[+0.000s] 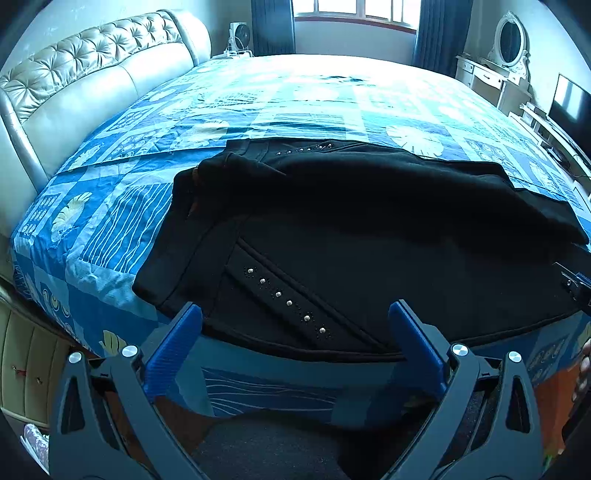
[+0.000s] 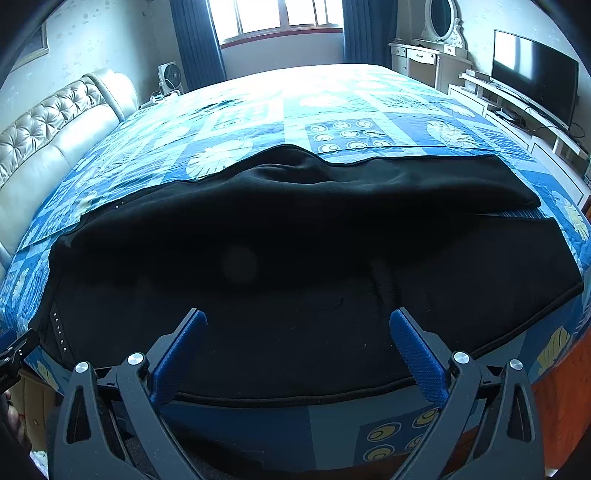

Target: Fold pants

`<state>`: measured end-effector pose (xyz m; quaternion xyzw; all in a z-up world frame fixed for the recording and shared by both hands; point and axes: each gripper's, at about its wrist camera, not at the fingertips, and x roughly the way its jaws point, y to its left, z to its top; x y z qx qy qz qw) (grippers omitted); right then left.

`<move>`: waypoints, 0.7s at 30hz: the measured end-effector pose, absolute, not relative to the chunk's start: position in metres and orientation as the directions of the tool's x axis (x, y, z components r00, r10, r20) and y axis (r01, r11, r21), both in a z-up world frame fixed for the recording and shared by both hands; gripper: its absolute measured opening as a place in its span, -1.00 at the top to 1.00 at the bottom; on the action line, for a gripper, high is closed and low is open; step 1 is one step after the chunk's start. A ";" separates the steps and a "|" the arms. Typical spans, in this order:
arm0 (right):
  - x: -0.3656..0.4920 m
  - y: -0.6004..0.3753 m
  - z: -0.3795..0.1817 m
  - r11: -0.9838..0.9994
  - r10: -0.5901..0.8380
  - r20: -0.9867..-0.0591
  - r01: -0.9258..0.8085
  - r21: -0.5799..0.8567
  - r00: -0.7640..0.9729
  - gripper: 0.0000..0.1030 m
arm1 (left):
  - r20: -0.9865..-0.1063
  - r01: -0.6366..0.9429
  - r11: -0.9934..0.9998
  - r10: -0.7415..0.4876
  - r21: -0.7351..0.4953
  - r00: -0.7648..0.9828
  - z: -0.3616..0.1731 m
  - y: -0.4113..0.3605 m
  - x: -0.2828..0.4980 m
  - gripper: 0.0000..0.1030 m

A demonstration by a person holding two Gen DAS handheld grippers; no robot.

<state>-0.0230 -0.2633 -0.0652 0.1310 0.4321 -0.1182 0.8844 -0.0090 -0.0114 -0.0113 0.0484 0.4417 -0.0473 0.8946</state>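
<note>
While the black pants (image 1: 369,229) are lying spread across the near edge of the bed (image 1: 295,103) | left tool (image 1: 295,325) is hovering wide open over the studded waist, gripping nothing; right tool (image 2: 298,332) is hovering wide open over the legs, gripping nothing

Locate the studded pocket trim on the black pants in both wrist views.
Left wrist: the studded trim runs diagonally at lower centre, between the open left claw fingers.
Right wrist: the same stud row sits tiny at the far left edge, beside the pants' waist end; the right claw is open.
Shared landmark: the oval vanity mirror, top right in both.
</note>
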 end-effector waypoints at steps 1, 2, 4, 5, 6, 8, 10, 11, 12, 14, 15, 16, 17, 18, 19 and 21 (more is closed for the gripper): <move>-0.023 -0.263 -0.065 0.941 -0.099 -0.794 0.317 0.122 0.599 -0.92 | -0.795 0.129 0.991 -0.044 0.043 0.605 -0.011 -0.011 -0.009 -0.96; -0.024 -0.262 -0.065 0.941 -0.098 -0.794 0.315 0.121 0.600 -0.92 | -0.796 0.130 0.991 -0.044 0.044 0.604 -0.012 -0.012 -0.010 -0.96; -0.024 -0.261 -0.065 0.944 -0.103 -0.793 0.309 0.112 0.601 -0.92 | -0.795 0.132 0.990 -0.045 0.045 0.604 -0.012 -0.013 -0.010 -0.96; -0.024 -0.261 -0.064 0.945 -0.103 -0.793 0.308 0.110 0.601 -0.92 | -0.795 0.133 0.990 -0.047 0.043 0.604 -0.012 -0.013 -0.010 -0.96; -0.024 -0.260 -0.064 0.946 -0.103 -0.793 0.307 0.109 0.601 -0.92 | -0.795 0.133 0.990 -0.047 0.043 0.605 -0.011 -0.013 -0.010 -0.96; -0.023 -0.260 -0.065 0.947 -0.105 -0.793 0.303 0.104 0.600 -0.92 | -0.795 0.133 0.990 -0.048 0.041 0.605 -0.011 -0.013 -0.011 -0.96; -0.023 -0.259 -0.065 0.948 -0.104 -0.793 0.302 0.104 0.600 -0.92 | -0.795 0.133 0.990 -0.048 0.041 0.605 -0.011 -0.013 -0.011 -0.96; -0.023 -0.259 -0.064 0.948 -0.103 -0.793 0.301 0.105 0.601 -0.92 | -0.795 0.134 0.990 -0.049 0.041 0.604 -0.011 -0.013 -0.011 -0.96; -0.023 -0.259 -0.064 0.948 -0.103 -0.792 0.301 0.106 0.602 -0.92 | -0.796 0.134 0.990 -0.049 0.040 0.604 -0.011 -0.013 -0.011 -0.96; -0.023 -0.258 -0.064 0.949 -0.103 -0.792 0.299 0.104 0.602 -0.92 | -0.795 0.134 0.990 -0.049 0.040 0.604 -0.011 -0.014 -0.011 -0.96; -0.023 -0.257 -0.064 0.949 -0.102 -0.792 0.298 0.104 0.602 -0.92 | -0.796 0.134 0.990 -0.049 0.041 0.604 -0.011 -0.014 -0.011 -0.96; -0.023 -0.257 -0.065 0.949 -0.102 -0.793 0.297 0.102 0.600 -0.92 | -0.796 0.134 0.990 -0.049 0.041 0.604 -0.011 -0.014 -0.011 -0.96; -0.022 -0.256 -0.065 0.950 -0.103 -0.794 0.297 0.101 0.599 -0.92 | -0.796 0.134 0.990 -0.050 0.040 0.604 -0.011 -0.014 -0.011 -0.96; -0.022 -0.256 -0.065 0.950 -0.102 -0.794 0.297 0.101 0.599 -0.92 | -0.795 0.134 0.990 -0.050 0.040 0.604 -0.011 -0.014 -0.011 -0.96; -0.022 -0.256 -0.065 0.950 -0.101 -0.795 0.296 0.102 0.599 -0.92 | -0.795 0.134 0.990 -0.049 0.041 0.604 -0.011 -0.014 -0.011 -0.96; -0.022 -0.255 -0.066 0.950 -0.100 -0.794 0.294 0.102 0.599 -0.92 | -0.795 0.134 0.990 -0.049 0.040 0.604 -0.011 -0.014 -0.011 -0.96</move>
